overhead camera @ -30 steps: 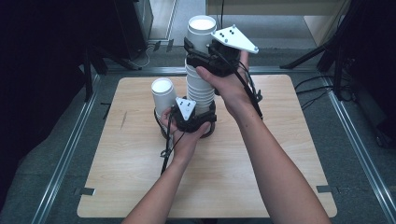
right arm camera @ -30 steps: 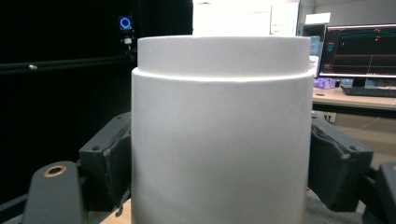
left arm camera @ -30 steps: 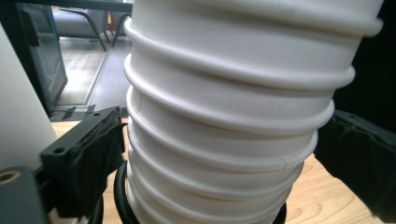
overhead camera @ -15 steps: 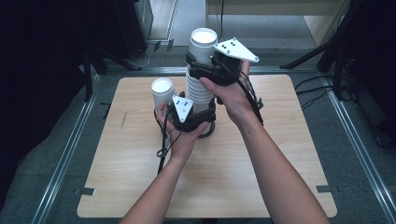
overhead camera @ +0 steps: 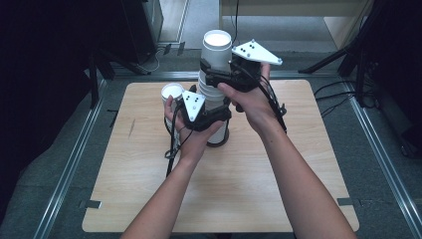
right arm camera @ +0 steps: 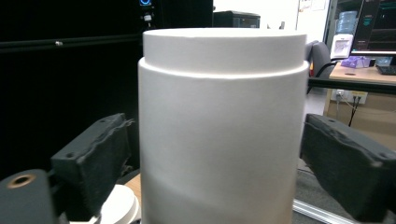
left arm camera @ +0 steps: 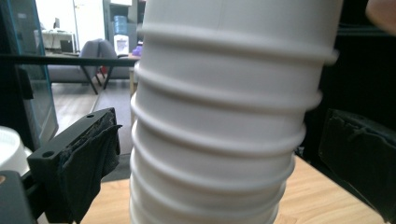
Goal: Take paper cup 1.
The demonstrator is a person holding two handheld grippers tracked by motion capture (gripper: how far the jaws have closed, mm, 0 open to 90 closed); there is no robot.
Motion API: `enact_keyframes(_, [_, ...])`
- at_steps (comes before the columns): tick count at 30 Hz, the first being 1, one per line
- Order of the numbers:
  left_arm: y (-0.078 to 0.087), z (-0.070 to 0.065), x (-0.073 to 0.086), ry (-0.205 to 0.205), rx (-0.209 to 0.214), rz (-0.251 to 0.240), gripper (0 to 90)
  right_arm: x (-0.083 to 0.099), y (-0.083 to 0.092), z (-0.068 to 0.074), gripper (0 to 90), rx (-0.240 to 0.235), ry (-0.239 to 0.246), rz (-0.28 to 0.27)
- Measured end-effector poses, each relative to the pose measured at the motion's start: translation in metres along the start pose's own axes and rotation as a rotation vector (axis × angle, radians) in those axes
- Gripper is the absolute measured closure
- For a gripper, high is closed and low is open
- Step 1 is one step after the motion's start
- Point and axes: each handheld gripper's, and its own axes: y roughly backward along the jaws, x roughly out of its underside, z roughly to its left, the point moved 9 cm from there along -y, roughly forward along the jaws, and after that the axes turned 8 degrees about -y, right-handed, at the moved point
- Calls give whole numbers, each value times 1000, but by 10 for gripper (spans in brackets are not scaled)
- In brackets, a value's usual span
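A tall stack of white paper cups [overhead camera: 215,102] stands upside down in the middle of the wooden table [overhead camera: 278,199]. My right gripper [overhead camera: 216,77] is at the top of the stack. Its jaws have just been opening and now stand open on either side of the top cup [right arm camera: 219,126], clear of its wall. My left gripper [overhead camera: 219,117] is lower down, also open, with the ribbed stack [left arm camera: 219,140] between its pads and a gap on both sides. A single white cup [overhead camera: 172,92] stands to the left of the stack.
The table has bare wood in front of and to the right of the stack. Metal rails [overhead camera: 74,164] run along both sides of the table. Black stands and cables [overhead camera: 343,84] lie beyond its far right corner.
The top cup has sunk lower onto the stack, and the right gripper has come down slightly with it. My left gripper has risen a little along the stack.
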Motion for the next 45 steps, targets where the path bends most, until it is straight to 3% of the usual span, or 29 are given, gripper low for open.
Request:
enact_keyframes(9, [-7, 0, -11, -8, 7, -2, 0, 4, -1, 0, 170, -3, 9, 13])
enact_keyframes(21, [-11, 3, -7, -19, 23, 21, 33, 5, 0, -2, 173, -21, 3, 25])
enact_keyframes(23, [-11, 3, -6, -23, 25, 20, 38, 9, -2, -4, 126, -16, -10, 41])
enact_keyframes(30, [-10, 4, -6, -40, 26, 15, 52, 23, -9, -5, 128, -26, -12, 92])
enact_keyframes(36, [-9, 3, -6, -36, 25, 7, 60, 18, -7, -4, 153, -12, 23, 67])
enact_keyframes(45, [-9, 3, -6, -34, 26, 5, 63, -11, -5, 0, 160, 4, -2, -8])
